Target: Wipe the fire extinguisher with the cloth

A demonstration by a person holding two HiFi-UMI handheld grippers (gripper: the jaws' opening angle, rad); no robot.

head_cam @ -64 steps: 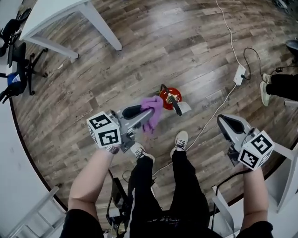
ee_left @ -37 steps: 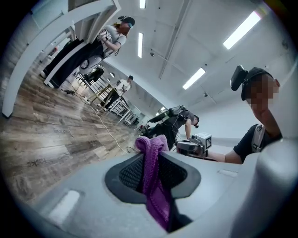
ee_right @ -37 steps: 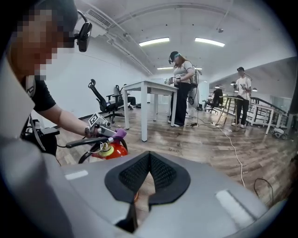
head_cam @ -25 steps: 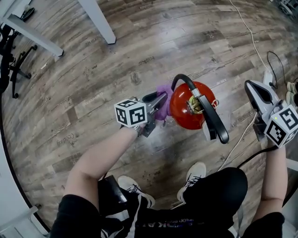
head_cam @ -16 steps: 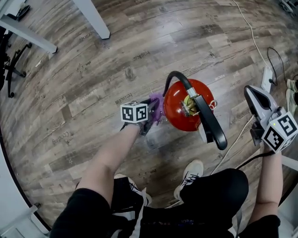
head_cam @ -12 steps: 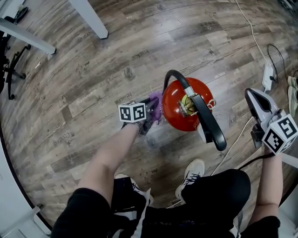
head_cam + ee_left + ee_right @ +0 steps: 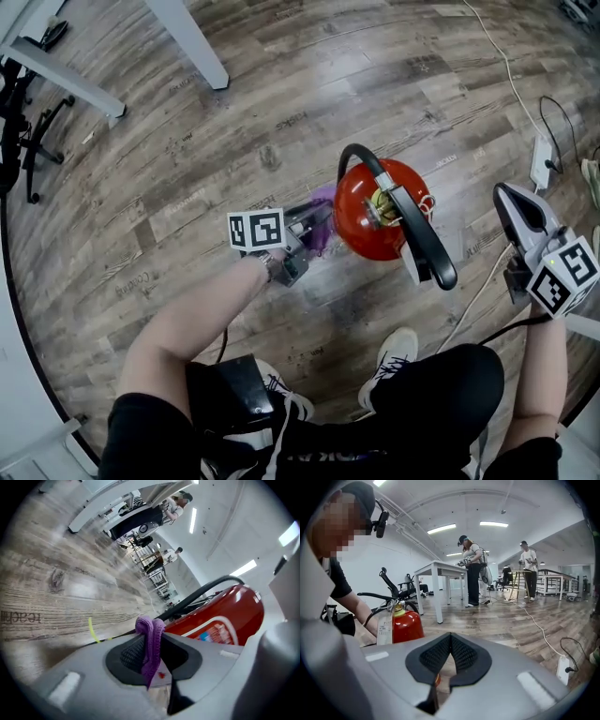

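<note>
A red fire extinguisher (image 7: 373, 220) with a black hose and handle stands upright on the wooden floor. In the head view my left gripper (image 7: 314, 225) is at its left side, shut on a purple cloth (image 7: 322, 222) that lies against the red body. The left gripper view shows the cloth (image 7: 150, 646) pinched between the pads, with the extinguisher (image 7: 220, 617) close on the right. My right gripper (image 7: 514, 202) hangs to the right of the extinguisher, apart from it, jaws shut and empty. The right gripper view has the extinguisher (image 7: 404, 624) at left, beyond the shut gripper (image 7: 450, 654).
A white table leg (image 7: 192, 42) stands at the upper left, with a black office chair (image 7: 19, 131) at the left edge. A white cable (image 7: 502, 56) runs to a power strip (image 7: 541, 161) at the right. My shoe (image 7: 392, 352) is near the extinguisher. Other people (image 7: 472, 569) stand far off.
My left gripper with the cloth has slid down and back along the extinguisher's left side and rolled. The right gripper has shifted only slightly.
</note>
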